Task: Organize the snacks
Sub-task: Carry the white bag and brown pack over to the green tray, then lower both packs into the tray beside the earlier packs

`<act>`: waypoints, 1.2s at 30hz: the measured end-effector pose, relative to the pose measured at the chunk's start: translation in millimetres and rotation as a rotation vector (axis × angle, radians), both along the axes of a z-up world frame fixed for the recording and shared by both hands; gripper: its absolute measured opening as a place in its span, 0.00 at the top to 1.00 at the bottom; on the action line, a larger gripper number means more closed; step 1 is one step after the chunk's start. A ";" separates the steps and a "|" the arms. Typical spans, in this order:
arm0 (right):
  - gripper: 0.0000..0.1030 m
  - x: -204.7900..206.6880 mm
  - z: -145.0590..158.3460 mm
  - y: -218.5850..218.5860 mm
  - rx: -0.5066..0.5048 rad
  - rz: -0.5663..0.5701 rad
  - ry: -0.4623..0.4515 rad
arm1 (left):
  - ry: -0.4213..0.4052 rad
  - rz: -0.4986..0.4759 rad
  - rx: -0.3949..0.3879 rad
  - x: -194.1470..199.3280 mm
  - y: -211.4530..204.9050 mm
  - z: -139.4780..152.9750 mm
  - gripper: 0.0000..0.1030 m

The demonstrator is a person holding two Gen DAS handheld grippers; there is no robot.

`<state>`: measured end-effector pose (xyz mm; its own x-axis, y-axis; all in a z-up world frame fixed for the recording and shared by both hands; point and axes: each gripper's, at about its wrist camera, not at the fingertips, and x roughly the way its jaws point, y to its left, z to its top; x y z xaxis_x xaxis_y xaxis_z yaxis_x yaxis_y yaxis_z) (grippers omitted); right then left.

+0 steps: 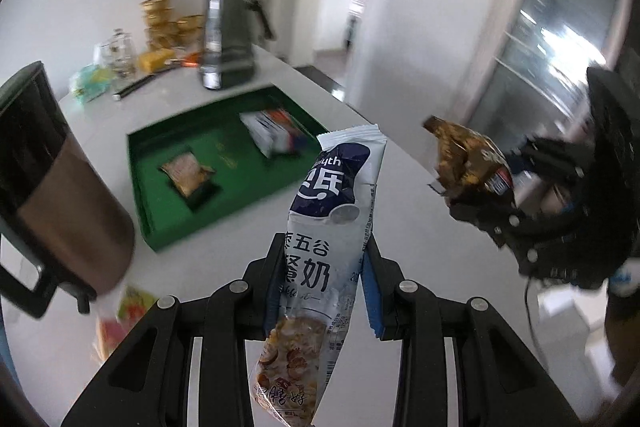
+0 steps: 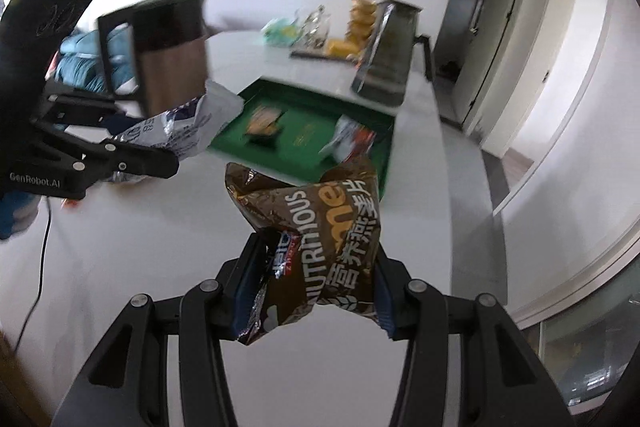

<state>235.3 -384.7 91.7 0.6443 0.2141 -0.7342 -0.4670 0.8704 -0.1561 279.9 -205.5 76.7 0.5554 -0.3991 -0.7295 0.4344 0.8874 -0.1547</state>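
My left gripper [image 1: 324, 267] is shut on a long white and navy milk-cereal sachet [image 1: 332, 211], which stands upright above the white table. My right gripper [image 2: 316, 263] is shut on a crumpled brown oatmeal packet [image 2: 320, 223]. Beyond both lies a green tray [image 1: 160, 223] holding a small tan snack pack [image 1: 186, 169] and a white packet [image 1: 276, 131]. In the left wrist view the right gripper [image 1: 480, 195] shows at the right with the brown packet [image 1: 460, 155]. In the right wrist view the left gripper [image 2: 160, 155] shows at the left with its white sachet [image 2: 188, 131], short of the green tray [image 2: 384, 163].
A brown and black jug [image 1: 60, 195] stands left of the tray, a dark kettle [image 1: 228, 35] behind it. Yellow stacked tubs [image 1: 164, 23], glassware and bags crowd the far end of the table. More snack wrappers [image 1: 124, 311] lie near my left gripper. A doorway is on the right.
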 end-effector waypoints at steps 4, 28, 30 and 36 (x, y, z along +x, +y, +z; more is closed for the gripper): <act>0.74 57.6 -1.1 1.5 0.031 -0.021 -0.025 | 0.028 0.186 -0.002 44.9 7.8 -6.2 0.71; 0.74 218.7 -111.0 40.2 0.087 -0.136 0.121 | 0.117 0.545 0.088 171.4 6.2 -101.7 0.71; 0.74 217.6 -113.4 40.9 0.090 -0.134 0.122 | 0.116 0.546 0.090 173.1 6.3 -103.7 0.71; 0.73 218.7 -113.8 40.9 0.095 -0.136 0.114 | 0.119 0.547 0.094 176.2 5.9 -110.7 0.71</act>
<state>453.9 -343.7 -22.1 0.5863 0.2023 -0.7844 -0.3536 0.9351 -0.0232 456.1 -199.6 -34.0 0.5746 -0.0063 -0.8184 -0.1085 0.9906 -0.0838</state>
